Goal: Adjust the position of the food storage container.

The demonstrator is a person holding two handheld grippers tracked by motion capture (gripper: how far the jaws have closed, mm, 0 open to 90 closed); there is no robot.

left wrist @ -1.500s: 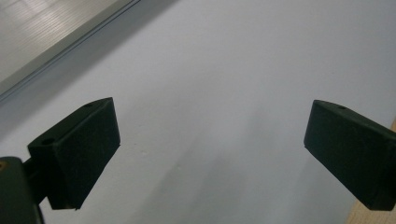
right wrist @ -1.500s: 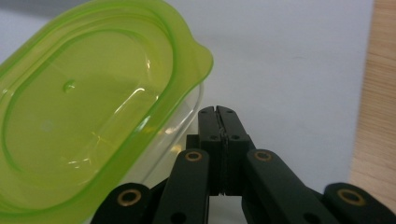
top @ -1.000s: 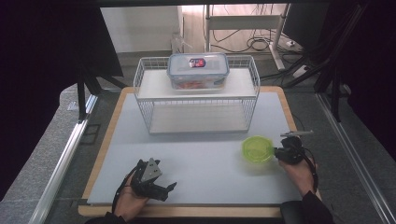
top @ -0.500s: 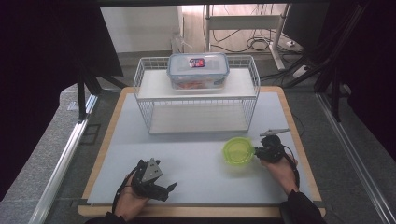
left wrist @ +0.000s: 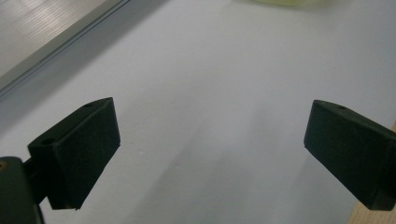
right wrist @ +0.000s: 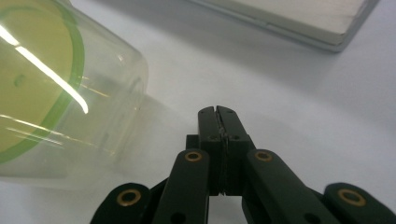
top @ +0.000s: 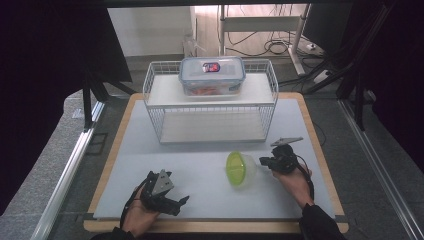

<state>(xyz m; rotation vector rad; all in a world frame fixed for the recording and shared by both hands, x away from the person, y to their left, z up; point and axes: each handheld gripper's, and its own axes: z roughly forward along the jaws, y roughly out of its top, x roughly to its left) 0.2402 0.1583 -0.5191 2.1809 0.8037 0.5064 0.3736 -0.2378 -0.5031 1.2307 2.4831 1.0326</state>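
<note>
While the right gripper [top: 264, 162] sat with jaws pressed together just beside the toppled clear plastic jar with a lime-green lid [top: 239, 169] mid-counter [top: 200, 165], standing it up looked undone; left gripper [top: 181, 202] gaped empty

Right gripper [top: 263, 162] moved left across mat; green-lidded container [top: 240, 170] pushed left, tipped onto side.

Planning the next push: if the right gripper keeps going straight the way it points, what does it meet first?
Probably the clear container with the green lid, lying on its side just ahead of the shut right gripper; in the right gripper view it sits slightly off-line, so contact is uncertain.
</note>
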